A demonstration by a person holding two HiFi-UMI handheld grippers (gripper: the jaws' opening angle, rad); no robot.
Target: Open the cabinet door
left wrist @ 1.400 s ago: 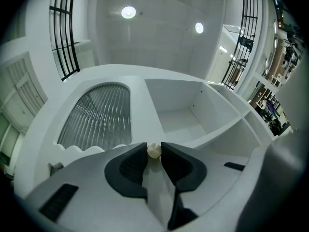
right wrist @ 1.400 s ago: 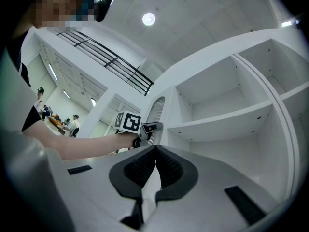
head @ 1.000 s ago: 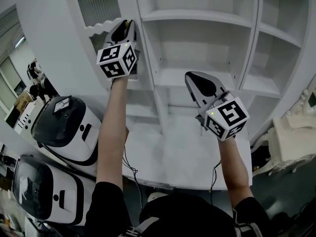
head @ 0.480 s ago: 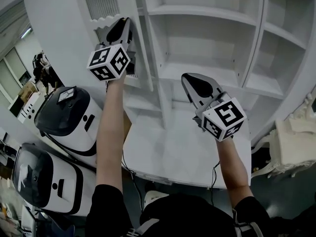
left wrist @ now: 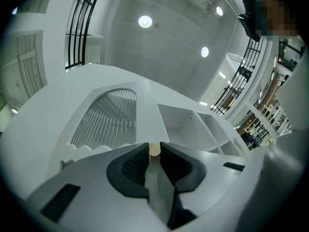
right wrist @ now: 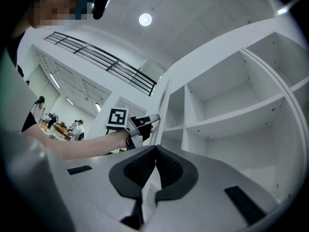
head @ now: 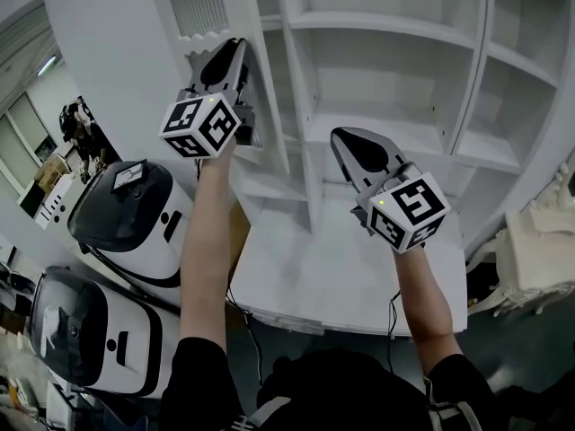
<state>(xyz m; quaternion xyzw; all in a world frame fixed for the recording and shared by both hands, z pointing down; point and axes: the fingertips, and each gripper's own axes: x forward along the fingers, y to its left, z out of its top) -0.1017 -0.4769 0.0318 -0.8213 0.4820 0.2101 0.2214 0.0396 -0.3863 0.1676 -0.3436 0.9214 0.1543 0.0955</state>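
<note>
- A white cabinet [head: 395, 70] with open shelf compartments fills the far side of the scene.
- A white tabletop [head: 341, 277] sits directly in front of the cabinet.
- Black cables [head: 235, 312] hang below the tabletop's near edge.
- Left of the tabletop stand two white units with black domed tops: a first machine [head: 135, 218] near the cabinet and a second machine [head: 76, 335] closer to the viewer.
- An ornate white furniture piece [head: 539, 250] stands right of the tabletop on a dark floor [head: 512, 357].
- The grey ceiling [left wrist: 169, 42] carries round lights [left wrist: 145, 21].
- A black railing [left wrist: 79, 28] runs along an upper level.
- People [head: 76, 128] stand far off at left.
</note>
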